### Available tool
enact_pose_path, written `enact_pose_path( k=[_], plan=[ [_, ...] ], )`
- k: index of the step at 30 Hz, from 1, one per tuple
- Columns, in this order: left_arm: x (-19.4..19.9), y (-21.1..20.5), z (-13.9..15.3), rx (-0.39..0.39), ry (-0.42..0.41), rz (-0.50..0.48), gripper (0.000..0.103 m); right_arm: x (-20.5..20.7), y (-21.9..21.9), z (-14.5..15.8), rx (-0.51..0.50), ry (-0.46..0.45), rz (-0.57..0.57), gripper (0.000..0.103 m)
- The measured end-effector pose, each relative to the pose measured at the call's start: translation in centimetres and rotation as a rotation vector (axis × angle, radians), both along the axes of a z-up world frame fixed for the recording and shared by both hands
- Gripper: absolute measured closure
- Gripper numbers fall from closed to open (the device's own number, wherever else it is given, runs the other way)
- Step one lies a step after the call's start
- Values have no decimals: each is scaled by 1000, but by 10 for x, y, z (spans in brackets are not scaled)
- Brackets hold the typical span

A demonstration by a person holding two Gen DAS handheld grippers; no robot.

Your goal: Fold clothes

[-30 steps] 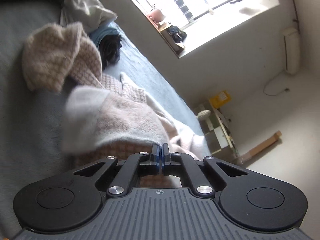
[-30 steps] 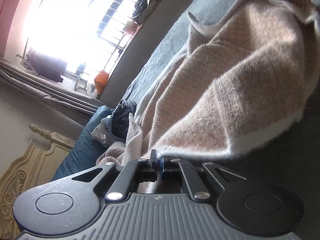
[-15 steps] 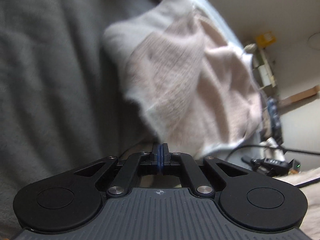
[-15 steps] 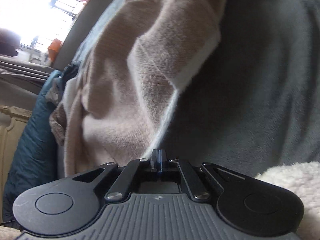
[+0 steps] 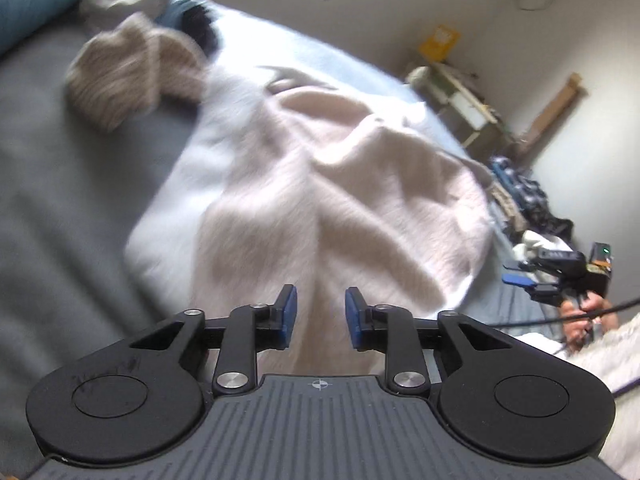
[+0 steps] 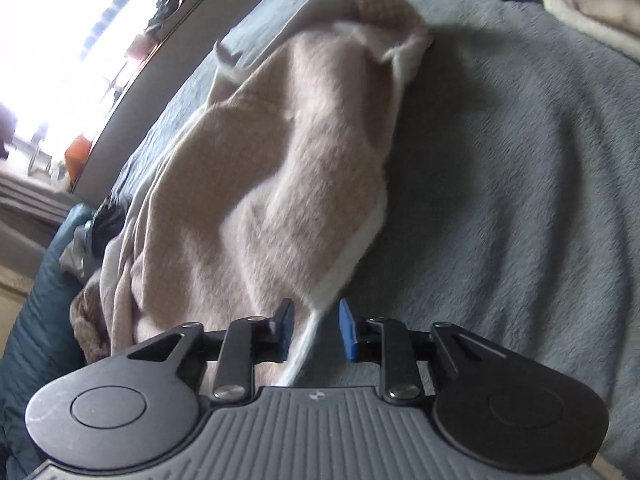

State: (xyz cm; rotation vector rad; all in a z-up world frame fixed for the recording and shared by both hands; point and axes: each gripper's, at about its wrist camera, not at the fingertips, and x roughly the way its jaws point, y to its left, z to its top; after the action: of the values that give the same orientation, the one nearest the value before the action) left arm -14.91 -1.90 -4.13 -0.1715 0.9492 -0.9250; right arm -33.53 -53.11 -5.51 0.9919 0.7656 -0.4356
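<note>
One fuzzy beige sweater (image 5: 340, 200) with white trim lies spread and rumpled on the grey bed cover (image 5: 60, 220), which serves as the landmark. Nothing shown holds things the way a box or basket would.

The left gripper (image 5: 321, 316) sits over the near end of the sweater, its two blue pads (image 5: 289, 312) spread after just opening; sweater fabric shows between them, but the pads do not press it.

The right gripper (image 6: 314, 328) is at the sweater's (image 6: 260, 200) white edge, where it meets the bed cover (image 6: 520, 200). Its jaws have also just been opening and stand apart, with the white hem running loose between them.

A second crumpled beige knit piece (image 5: 132, 72) lies farther up the bed cover, near the dark clothes (image 5: 200, 28) by the pillow end; whether it belongs to the sweater is unclear.
</note>
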Motion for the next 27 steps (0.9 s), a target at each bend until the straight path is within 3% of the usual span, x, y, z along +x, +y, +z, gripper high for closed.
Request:
enact_pose_path(
  k=[6,10,15,19,22,24,25,26,27],
  plan=[
    [17,-75,-25,-47,7,-154,69,6,-63,-6,-71,-8,-189,55],
    [20,-116,-52,-15,35,-198,69,33,-95,-15,-174,45,-219,52],
    [14,-130,-75,49,67,-205,69,78,-120,-29,-217,98,-169,52],
    [14,-124,-85,72,89,-181,69,103,-126,-43,-288,187,-194,53],
    [14,-121,-90,84,88,-178,69,115,-135,-55,-321,214,-227,57],
    [12,-122,-90,91,80,-178,69,124,-135,-52,-380,242,-186,65],
    [13,-123,-89,94,80,-177,69,129,-135,-51,-410,256,-166,87],
    [13,-123,-89,95,83,-177,69,132,-134,-48,-440,270,-147,96],
    [13,-124,-88,96,86,-178,69,131,-132,-39,-476,285,-142,97]
  ],
)
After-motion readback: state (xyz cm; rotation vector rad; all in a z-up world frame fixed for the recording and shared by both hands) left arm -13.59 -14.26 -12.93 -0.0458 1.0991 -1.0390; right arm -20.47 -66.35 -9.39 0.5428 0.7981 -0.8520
